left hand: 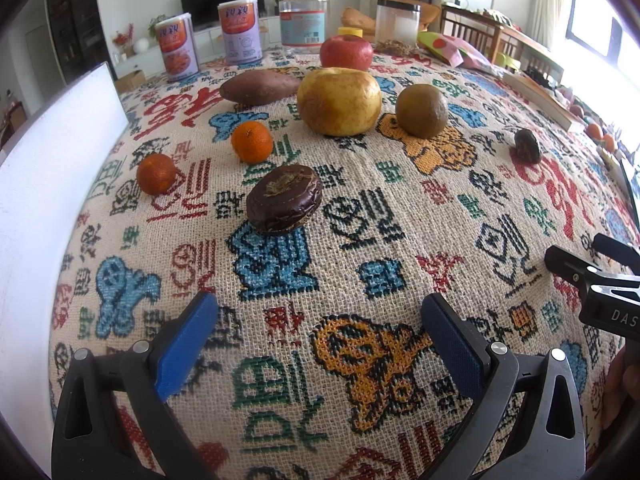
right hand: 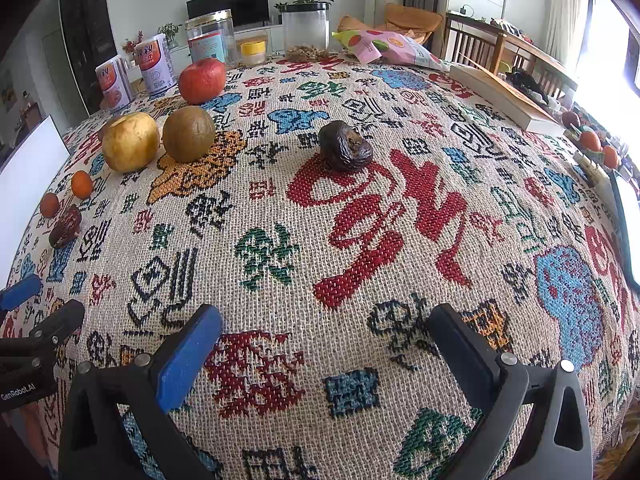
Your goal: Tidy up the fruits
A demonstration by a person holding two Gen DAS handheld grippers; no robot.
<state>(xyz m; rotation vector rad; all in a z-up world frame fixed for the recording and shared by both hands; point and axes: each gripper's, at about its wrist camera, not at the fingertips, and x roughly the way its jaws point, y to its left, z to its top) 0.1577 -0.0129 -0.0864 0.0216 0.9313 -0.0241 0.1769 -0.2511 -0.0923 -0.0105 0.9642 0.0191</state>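
Fruits lie on a patterned tablecloth (left hand: 360, 216). In the left wrist view: two small oranges (left hand: 252, 142) (left hand: 157, 174), a dark wrinkled round fruit (left hand: 284, 199), a yellow pear (left hand: 339, 101), a brown-green fruit (left hand: 421, 110), a sweet potato (left hand: 258, 87), a red apple (left hand: 346, 52) and a small dark fruit (left hand: 527, 146). My left gripper (left hand: 320, 316) is open and empty, short of the dark round fruit. My right gripper (right hand: 324, 328) is open and empty, well short of the small dark fruit (right hand: 346, 147). The pear (right hand: 130, 141), brown-green fruit (right hand: 189, 133) and apple (right hand: 202, 80) lie at its left.
Cans (left hand: 177, 46), jars (left hand: 303, 20) and a snack bag (right hand: 384, 46) stand along the far edge. A white board (left hand: 52, 152) lies at the left. A book (right hand: 508, 96) and more oranges (right hand: 592, 141) are at the right. The right gripper's body (left hand: 600, 280) shows in the left view.
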